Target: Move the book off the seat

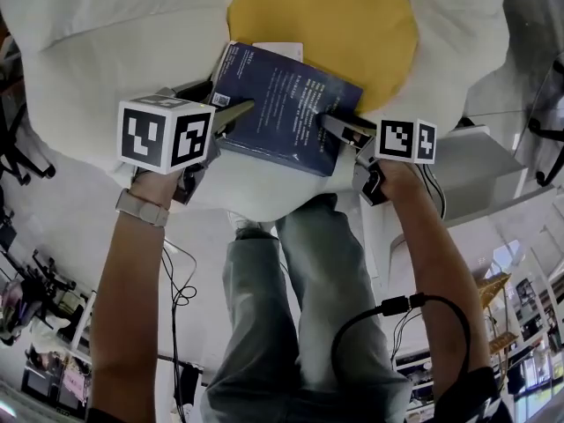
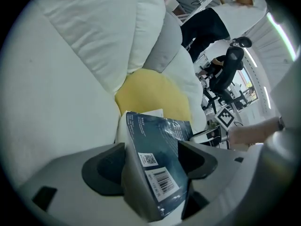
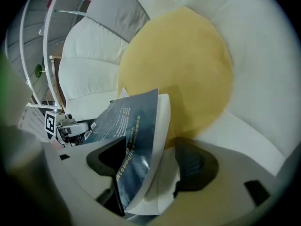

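1. Book (image 1: pixel 286 104), dark blue with pale print, is held between the two grippers over the front of the white seat (image 1: pixel 106 51). It lies just nearer than the seat's yellow middle (image 1: pixel 326 16).
2. Left gripper (image 2: pixel 151 163): the jaws are closed down to the book's thickness and clamp the end that bears the barcode (image 2: pixel 162 183). The printed cover faces this gripper's right jaw. The book runs from the jaws toward the right gripper.
3. Right gripper (image 3: pixel 149 164): the jaws pinch the opposite end, with cover and pages together between them. The cover bows a little, and the white page block shows on the side of the right-hand jaw. The yellow middle lies just beyond these jaws.
4. In the head view only one slim jaw of each gripper shows, laid on the cover. The lower jaws are under the book.
5. Each marker cube, left (image 1: pixel 166 133) and right (image 1: pixel 407 140), covers its gripper's body and most of the hand behind it. A watch (image 1: pixel 141 208) sits on the left wrist and a cable (image 1: pixel 388 311) loops along the right forearm.
6. Whether the book's underside touches the seat cannot be told. The book hides the cushion beneath it in every view.
7. A white sheet (image 1: pixel 278 51) pokes out past the book's far edge. Only a corner shows, so what it is stays unclear.
8. The cover print is too small to read. The seat runs off the frame on all sides.
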The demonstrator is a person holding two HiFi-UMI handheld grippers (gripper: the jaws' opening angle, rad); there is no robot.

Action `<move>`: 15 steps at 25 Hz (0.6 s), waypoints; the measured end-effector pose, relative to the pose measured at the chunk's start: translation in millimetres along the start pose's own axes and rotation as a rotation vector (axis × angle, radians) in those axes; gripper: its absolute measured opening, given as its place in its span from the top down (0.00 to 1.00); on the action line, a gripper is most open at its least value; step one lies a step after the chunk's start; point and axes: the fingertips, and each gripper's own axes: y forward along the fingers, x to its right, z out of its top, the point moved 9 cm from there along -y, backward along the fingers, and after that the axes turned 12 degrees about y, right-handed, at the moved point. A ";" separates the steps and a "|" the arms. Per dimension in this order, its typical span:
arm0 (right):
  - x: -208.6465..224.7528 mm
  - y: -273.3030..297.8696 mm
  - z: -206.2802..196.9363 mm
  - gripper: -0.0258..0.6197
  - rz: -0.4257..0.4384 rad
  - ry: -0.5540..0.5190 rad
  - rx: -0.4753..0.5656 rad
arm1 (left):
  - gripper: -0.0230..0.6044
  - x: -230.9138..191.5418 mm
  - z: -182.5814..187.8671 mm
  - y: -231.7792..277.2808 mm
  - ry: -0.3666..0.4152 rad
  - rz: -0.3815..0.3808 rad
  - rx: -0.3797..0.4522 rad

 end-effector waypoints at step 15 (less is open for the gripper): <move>1.5 -4.3 2.5 0.63 0.099 -0.026 -0.037 | 0.43 -7.4 -2.2 4.1 -0.154 0.181 -0.065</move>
